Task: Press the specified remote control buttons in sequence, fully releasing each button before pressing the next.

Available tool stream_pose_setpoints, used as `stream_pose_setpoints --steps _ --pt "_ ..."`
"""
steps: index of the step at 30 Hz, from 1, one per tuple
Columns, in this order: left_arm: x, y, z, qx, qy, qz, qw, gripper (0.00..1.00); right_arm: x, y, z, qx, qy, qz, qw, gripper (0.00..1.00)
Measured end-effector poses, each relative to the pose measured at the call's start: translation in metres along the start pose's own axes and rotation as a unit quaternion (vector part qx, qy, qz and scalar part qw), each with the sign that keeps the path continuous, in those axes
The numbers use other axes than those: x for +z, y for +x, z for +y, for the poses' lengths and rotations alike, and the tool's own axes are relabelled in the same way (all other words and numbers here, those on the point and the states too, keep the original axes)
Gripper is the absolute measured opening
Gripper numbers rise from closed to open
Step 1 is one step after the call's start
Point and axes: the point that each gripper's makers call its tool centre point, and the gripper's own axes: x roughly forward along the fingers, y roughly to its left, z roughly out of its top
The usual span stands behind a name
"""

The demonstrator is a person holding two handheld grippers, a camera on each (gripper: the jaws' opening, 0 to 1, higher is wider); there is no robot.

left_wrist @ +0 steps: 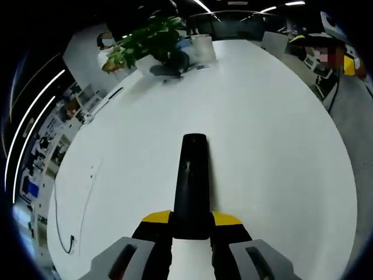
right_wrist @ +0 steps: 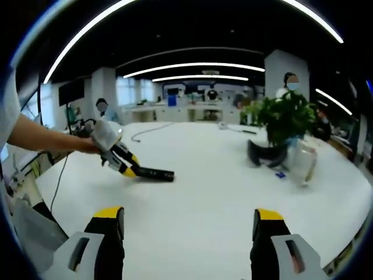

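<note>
**Remote pinned, presser waiting**

My left gripper (left_wrist: 191, 233) has its jaws closed on the near end of the black remote (left_wrist: 191, 186), and the body runs straight out ahead of me over the white worktop (left_wrist: 280, 134). I judge that hold is there to steady it so the buttons face up and stay reachable. From the right gripper view, that same left gripper (right_wrist: 125, 163) sits off to my left with the remote (right_wrist: 152, 173) lying low on the worktop, a person's hand (right_wrist: 87, 146) behind it. My right gripper (right_wrist: 189, 230) hangs well apart, jaws spread wide, nothing in them. A potted plant (right_wrist: 285, 119) stands further back. No button is touched yet; the first press is still to come, I reckon.
</note>
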Motion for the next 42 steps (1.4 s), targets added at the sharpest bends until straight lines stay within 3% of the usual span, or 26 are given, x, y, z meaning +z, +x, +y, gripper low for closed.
stream_pose_setpoints --steps 6,17,22,28,34,36,42 --pt "-0.005 0.005 0.012 0.009 0.003 0.015 0.9998 0.23 -0.002 0.002 -0.001 -0.002 0.003 0.007 1.0000 0.90" --pt "-0.007 0.021 0.036 0.004 0.044 0.038 0.9983 0.23 -0.004 0.004 -0.002 0.000 0.007 0.014 0.9999 0.89" --pt "-0.009 0.027 0.048 -0.003 0.085 0.058 0.9947 0.23 -0.005 0.005 -0.002 0.001 0.006 0.018 0.9998 0.88" --pt "-0.006 0.029 0.053 -0.020 0.074 0.047 0.9960 0.24 -0.006 0.005 -0.002 0.003 0.009 0.021 0.9997 0.88" --pt "-0.006 0.029 0.055 -0.014 0.064 0.039 0.9971 0.24 -0.005 0.005 -0.001 0.004 0.007 0.019 0.9998 0.88" --pt "-0.005 0.029 0.059 0.002 0.060 0.037 0.9975 0.27 -0.005 0.005 0.000 0.004 0.006 0.017 0.9998 0.88" --pt "-0.008 0.024 0.069 0.076 -0.016 0.017 0.9969 0.35 -0.002 0.004 -0.002 0.001 0.009 0.009 0.9999 0.88"
